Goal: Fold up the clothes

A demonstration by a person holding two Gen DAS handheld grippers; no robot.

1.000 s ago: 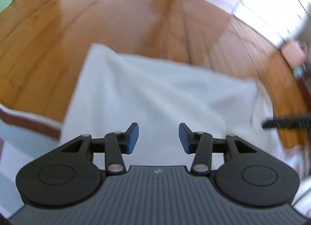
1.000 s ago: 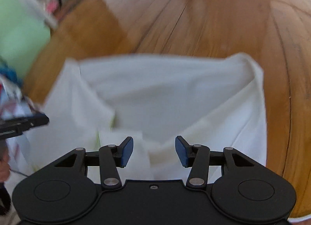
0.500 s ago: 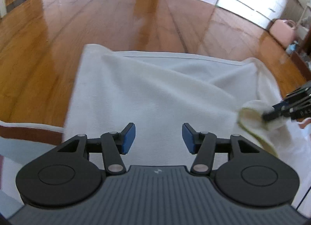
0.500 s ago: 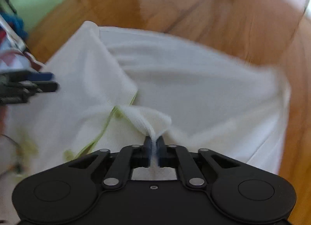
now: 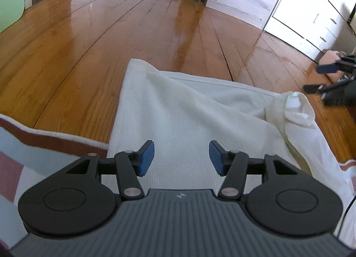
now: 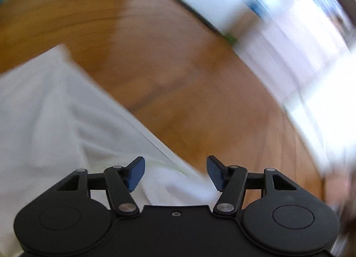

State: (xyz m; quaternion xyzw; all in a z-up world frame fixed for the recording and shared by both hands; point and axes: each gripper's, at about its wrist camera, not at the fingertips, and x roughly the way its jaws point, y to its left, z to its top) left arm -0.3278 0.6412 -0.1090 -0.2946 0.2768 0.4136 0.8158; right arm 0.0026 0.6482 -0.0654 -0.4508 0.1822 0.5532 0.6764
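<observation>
A glossy wooden floor (image 5: 155, 34) fills the room, with white cabinet fronts (image 5: 307, 12) along the far right wall and the edge of one patterned rug (image 5: 33, 145) at the lower left. There is one garment and there are two grippers. The garment is a white cloth (image 5: 189, 119) with a fine waffle weave, spread flat on the floor and partly over the rug. Its far left corner is squared off, while its right side is bunched into a rumpled fold showing a thin yellow-green trim (image 5: 287, 132).

The left gripper (image 5: 181, 159) hovers above the near part of the cloth with its blue pads spread wide, holding nothing. The right gripper (image 6: 175, 173) is likewise spread wide and empty, over the cloth's right edge. In the left wrist view it appears at the far right (image 5: 329, 79), cut off by the frame.

The right wrist view is heavily smeared by motion blur, so the cloth's edge (image 6: 133, 123) and the background there are hard to make out.
</observation>
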